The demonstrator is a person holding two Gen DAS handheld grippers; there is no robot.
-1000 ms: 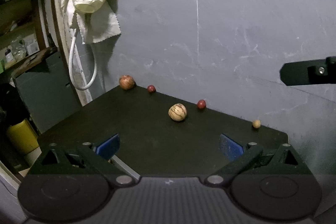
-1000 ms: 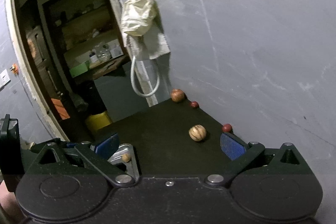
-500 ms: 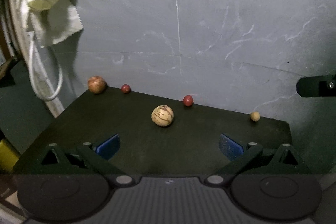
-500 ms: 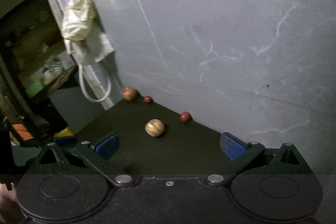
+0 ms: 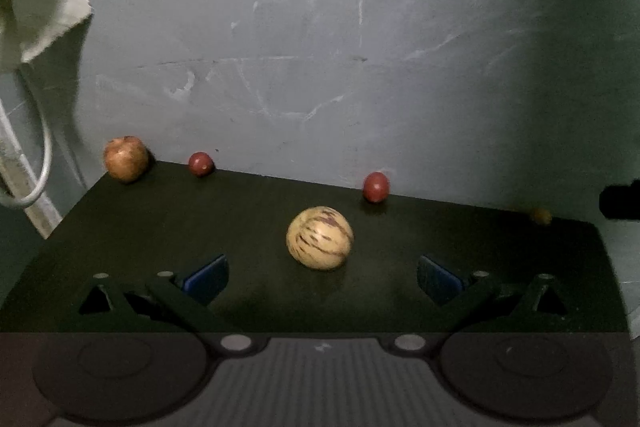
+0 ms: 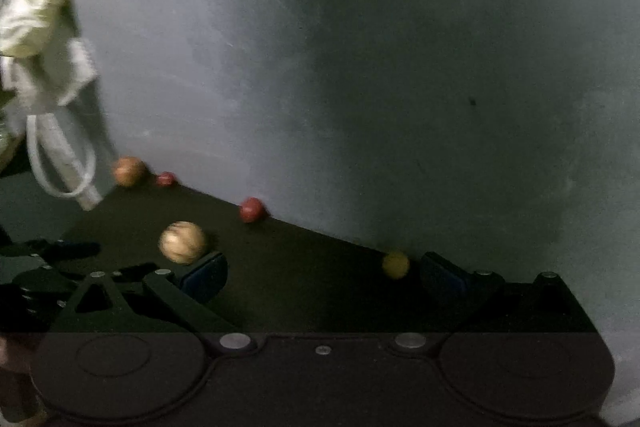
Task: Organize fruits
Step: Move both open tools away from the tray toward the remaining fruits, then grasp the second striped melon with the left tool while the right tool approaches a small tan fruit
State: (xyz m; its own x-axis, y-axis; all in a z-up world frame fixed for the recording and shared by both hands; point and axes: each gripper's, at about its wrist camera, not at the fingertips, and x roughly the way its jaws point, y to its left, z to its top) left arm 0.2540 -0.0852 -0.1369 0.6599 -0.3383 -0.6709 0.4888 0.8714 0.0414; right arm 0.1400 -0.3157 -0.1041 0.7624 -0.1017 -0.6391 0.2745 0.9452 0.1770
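Fruits lie loose on the dark bench (image 5: 120, 247), five in all, none yet gathered into any group. Four sit along the rear edge where the bench meets the grey wall (image 5: 320, 47): a brownish apple-like fruit (image 5: 126, 163) at the far left corner, a small red fruit (image 5: 201, 163) just beside it, a second small red fruit (image 5: 376, 187) further right, and a small yellow fruit (image 6: 395, 265) near the right end. That line along the wall is probably where round items come to rest, since the wall blocks further rolling. The striped pale fruit (image 5: 320, 238) alone stands forward of the row, out on open bench.

The left gripper (image 5: 323, 273) has its jaws wide apart, holding nothing, with the striped pale fruit centred between and just ahead of them (alignment suited to a straight-in grasp). The right gripper (image 6: 323, 273) likewise has its jaws wide and empty; the small yellow fruit lies just inside its right finger, close to the wall. That view is motion-blurred, so contact cannot be confirmed.

Judgement: each gripper is lined up on a separate fruit, at the approach stage. No bowl or tray is visible, so the destination cannot be stated. Round fruit may roll if one pad touches first; the wall limits clearance for the right gripper's outer finger.

A pale cloth (image 5: 36, 7) hangs at the left, clear of the work.
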